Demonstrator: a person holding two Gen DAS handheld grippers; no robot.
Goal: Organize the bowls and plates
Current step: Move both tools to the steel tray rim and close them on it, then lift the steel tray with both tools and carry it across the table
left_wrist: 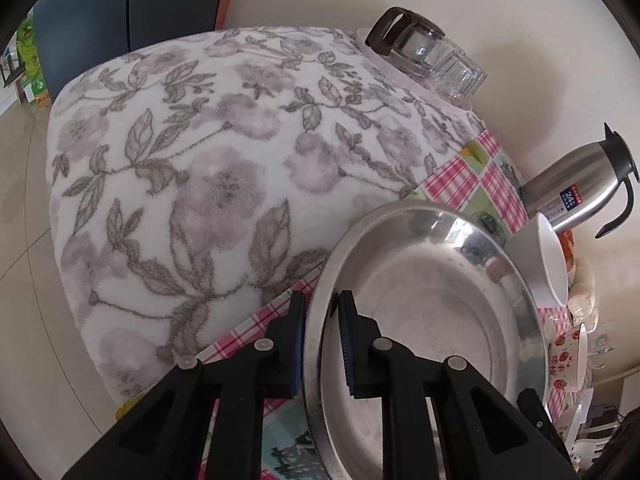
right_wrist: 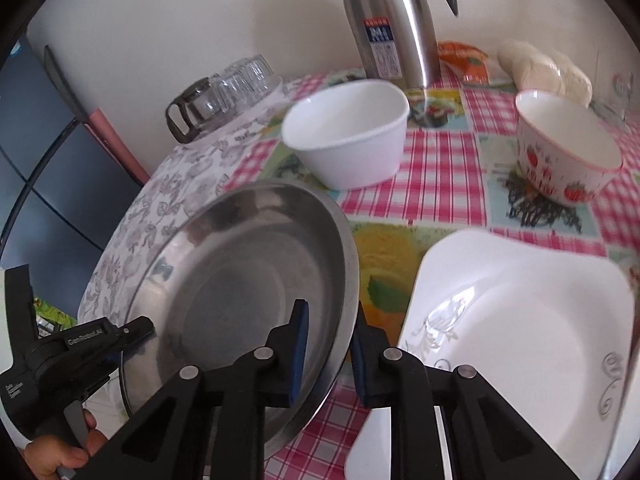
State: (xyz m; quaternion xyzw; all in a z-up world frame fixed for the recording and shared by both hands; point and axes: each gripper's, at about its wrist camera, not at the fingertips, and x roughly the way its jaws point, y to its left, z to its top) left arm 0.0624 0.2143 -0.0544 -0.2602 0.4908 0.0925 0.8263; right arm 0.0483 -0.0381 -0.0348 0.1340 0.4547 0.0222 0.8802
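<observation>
Gripping now: both tongs close on the rim of one steel pan, from opposite sides.
Left tongs (left_wrist: 322,328): the blue pads pinch the near-left rim of the steel pan (left_wrist: 432,300), one pad outside the wall and one inside.
Right tongs (right_wrist: 330,344): the pads clamp the right rim of the same steel pan (right_wrist: 240,280), one pad inside and one outside.
Steel pan: round, shallow, empty, it is tilted over the table (right_wrist: 432,184), between the two tongs; I cannot tell if its far edge touches the table.
Left hand (right_wrist: 60,454): seen in the right wrist view at the lower left, the fingers are around the black handle of the left tongs.
White bowl (right_wrist: 352,136): it stands upright on the checked tablecloth behind the pan, empty.
Strawberry bowl (right_wrist: 568,156): upright at the right back, well apart from the white bowl.
White square plate (right_wrist: 520,336): it lies just to the right of the right tongs, with grey ornament on its edge.
Steel thermos jug (right_wrist: 388,20): it stands by the wall behind the white bowl.
Glass pot and glasses (left_wrist: 424,52): upside down on a white tray at the far corner.
Floral blanket (left_wrist: 192,168): it covers the left part of the table.
</observation>
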